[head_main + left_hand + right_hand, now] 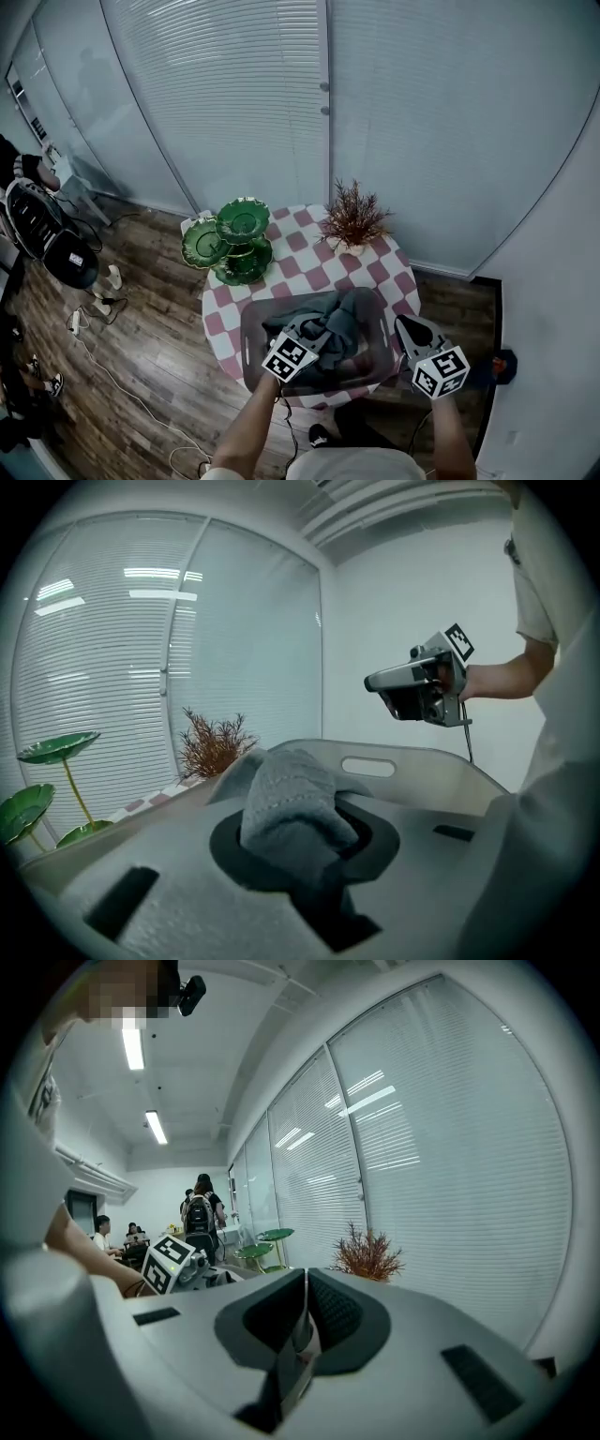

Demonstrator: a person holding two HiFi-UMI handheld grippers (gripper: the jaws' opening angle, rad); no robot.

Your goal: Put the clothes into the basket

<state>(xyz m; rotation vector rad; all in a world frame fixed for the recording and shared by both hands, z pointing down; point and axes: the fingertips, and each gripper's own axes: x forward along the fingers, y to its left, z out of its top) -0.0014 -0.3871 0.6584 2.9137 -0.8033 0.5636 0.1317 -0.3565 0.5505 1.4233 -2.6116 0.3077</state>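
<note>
A grey, see-through basket (249, 342) stands on the near half of a round table with a pink-and-white check cloth (309, 272). Dark grey-blue clothes (342, 319) lie heaped inside it. My left gripper (314, 335) reaches over the basket's near left side. It is shut on a fold of grey knit cloth (291, 803), which bulges up between its jaws (305, 855); the basket's far wall with its handle slot (412, 761) rises behind. My right gripper (410, 330) hovers off the basket's right end, apart from it. Its jaws (305, 1312) are shut with nothing between them.
A green tiered leaf-shaped plate stand (234, 239) and a potted dried plant (354, 220) occupy the table's far half. Glass walls with blinds close off the space behind the table. Wooden floor with cables lies to the left, where people and a backpack (33, 220) are.
</note>
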